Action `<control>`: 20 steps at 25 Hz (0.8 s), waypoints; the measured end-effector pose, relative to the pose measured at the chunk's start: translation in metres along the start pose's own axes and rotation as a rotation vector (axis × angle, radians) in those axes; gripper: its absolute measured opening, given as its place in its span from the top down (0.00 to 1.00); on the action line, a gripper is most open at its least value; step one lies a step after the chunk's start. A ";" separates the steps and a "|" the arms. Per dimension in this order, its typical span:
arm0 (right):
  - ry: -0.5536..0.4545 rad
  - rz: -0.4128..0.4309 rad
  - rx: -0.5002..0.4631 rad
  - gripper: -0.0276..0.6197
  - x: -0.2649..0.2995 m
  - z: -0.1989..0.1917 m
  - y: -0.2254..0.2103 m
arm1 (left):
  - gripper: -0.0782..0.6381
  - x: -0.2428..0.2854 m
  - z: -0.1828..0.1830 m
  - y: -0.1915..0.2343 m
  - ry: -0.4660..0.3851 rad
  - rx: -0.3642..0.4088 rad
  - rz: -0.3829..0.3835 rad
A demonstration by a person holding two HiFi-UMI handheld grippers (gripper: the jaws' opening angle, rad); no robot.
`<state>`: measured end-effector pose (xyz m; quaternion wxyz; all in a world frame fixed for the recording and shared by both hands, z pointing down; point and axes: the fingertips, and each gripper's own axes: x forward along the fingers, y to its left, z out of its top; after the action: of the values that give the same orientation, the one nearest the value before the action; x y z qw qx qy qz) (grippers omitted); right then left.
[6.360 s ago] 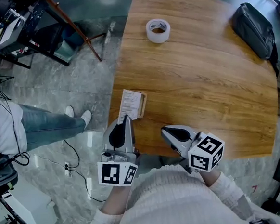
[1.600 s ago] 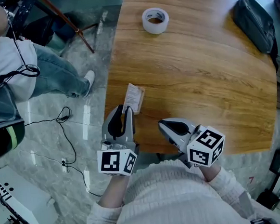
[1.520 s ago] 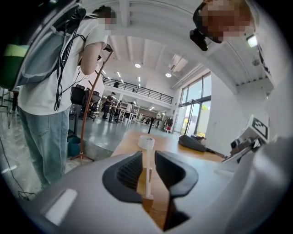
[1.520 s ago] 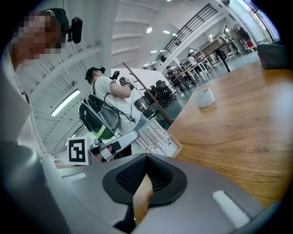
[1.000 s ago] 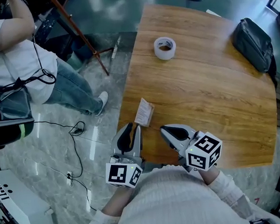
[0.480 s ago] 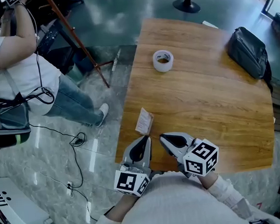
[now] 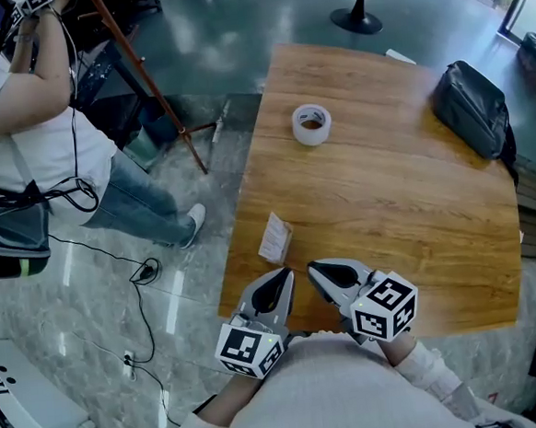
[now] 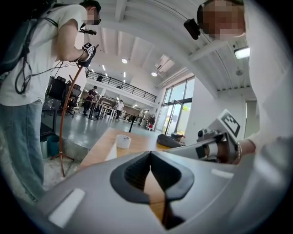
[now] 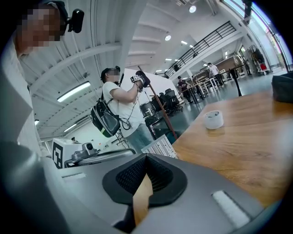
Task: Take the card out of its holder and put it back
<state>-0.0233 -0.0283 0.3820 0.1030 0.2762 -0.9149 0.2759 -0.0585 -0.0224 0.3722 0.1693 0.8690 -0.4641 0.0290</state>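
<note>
Card [image 7: 275, 237] lies on tabletop [image 7: 387, 199] near edge, just ahead of left hand-held gripper [image 7: 286, 273]; it and right hand-held gripper [image 7: 312, 267] both closed tight, empty; task looks either finished or unstarted

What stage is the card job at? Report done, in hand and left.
Done: cannot tell; the white printed card with its tan holder lies flat near the wooden table edge, and nothing touches it. In hand: nothing; the left gripper and right gripper are both shut and empty, short of it. Left: if the swap is undone, grasping it comes first.
</note>
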 end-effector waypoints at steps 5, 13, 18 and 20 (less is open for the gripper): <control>0.010 -0.006 -0.011 0.97 0.001 -0.002 0.001 | 0.88 0.001 -0.007 -0.001 0.037 -0.022 -0.021; 0.029 -0.013 -0.014 0.97 0.001 -0.008 0.002 | 0.88 0.000 -0.016 0.004 0.079 -0.023 -0.008; 0.023 -0.019 -0.007 0.97 0.001 -0.009 0.002 | 0.88 0.001 -0.016 0.003 0.097 -0.015 -0.020; 0.019 -0.021 -0.001 0.97 0.002 -0.008 0.001 | 0.88 0.002 -0.016 0.004 0.104 -0.017 -0.024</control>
<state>-0.0253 -0.0235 0.3891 0.1150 0.2831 -0.9110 0.2770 -0.0591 -0.0208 0.3890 0.2008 0.8704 -0.4442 0.0683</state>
